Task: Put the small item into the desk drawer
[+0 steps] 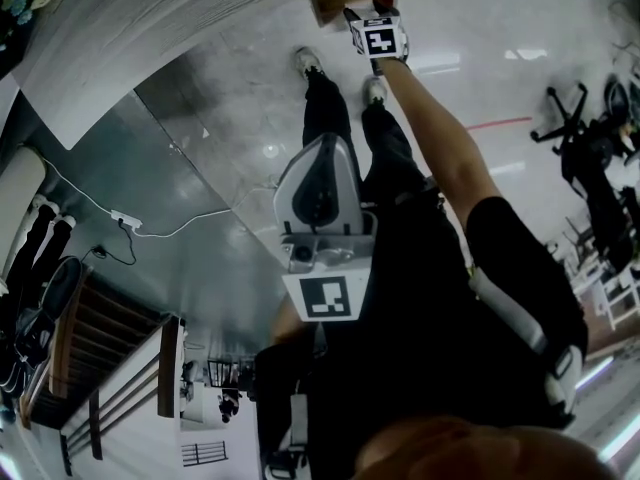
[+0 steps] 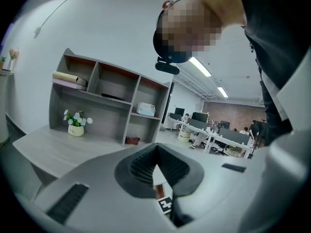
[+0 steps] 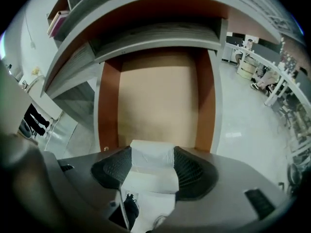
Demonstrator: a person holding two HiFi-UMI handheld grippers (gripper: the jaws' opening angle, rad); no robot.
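Over the open drawer (image 3: 158, 101), right gripper (image 3: 152, 153) fingers (image 3: 114, 168) pinch a white packet (image 3: 150, 176); left gripper (image 2: 156, 152) fingers (image 2: 140, 166) press together.

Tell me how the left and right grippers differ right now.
The right gripper is shut on a white item; the left gripper is shut and empty. The right reaches over the open drawer; the left sits near the person's body. Both have dark ribbed pads.
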